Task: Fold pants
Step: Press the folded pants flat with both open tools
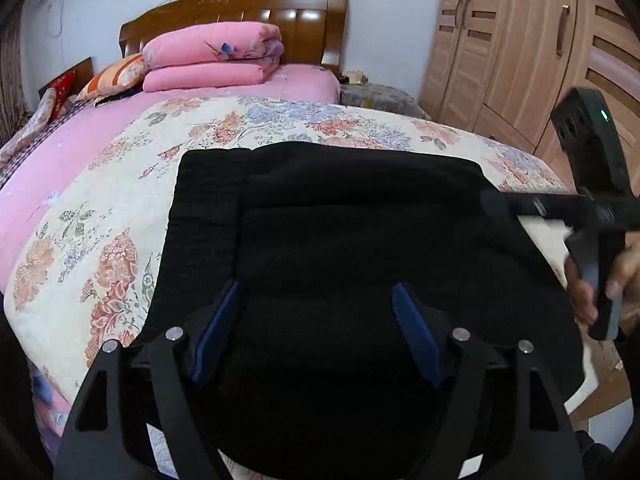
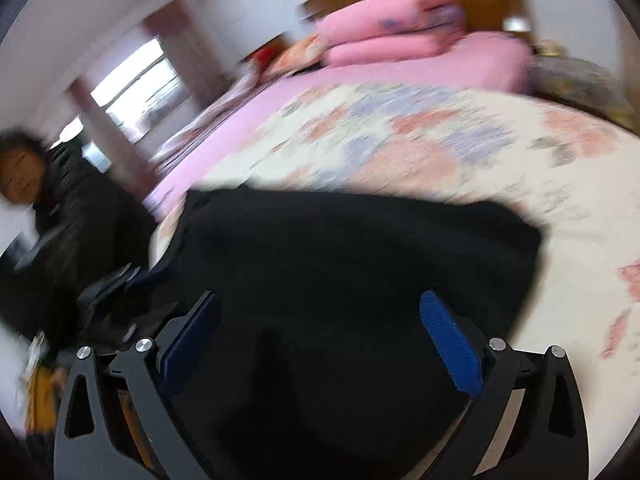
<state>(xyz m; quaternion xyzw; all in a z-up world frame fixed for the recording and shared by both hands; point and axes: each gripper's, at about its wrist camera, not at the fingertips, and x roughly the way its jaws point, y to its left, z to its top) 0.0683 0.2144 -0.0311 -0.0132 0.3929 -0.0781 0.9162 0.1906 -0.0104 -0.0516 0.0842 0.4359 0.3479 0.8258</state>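
Note:
Black pants (image 1: pixel 340 220) lie folded into a broad rectangle on the floral bedspread (image 1: pixel 120 208), with a narrower strip of fabric along their left side. My left gripper (image 1: pixel 316 324) hovers open over the near part of the pants, its blue pads (image 1: pixel 216 332) wide apart and holding nothing. In the blurred right wrist view, my right gripper (image 2: pixel 320 336) is also open above the pants (image 2: pixel 340 248), empty. The left wrist view shows a hand (image 1: pixel 624 280) holding the right tool at the pants' right edge.
A folded pink quilt (image 1: pixel 212 56) and pillows sit by the wooden headboard (image 1: pixel 248 8). A wardrobe (image 1: pixel 520 40) stands to the right of the bed. A person in dark clothes (image 2: pixel 80 220) is at the bed's left edge.

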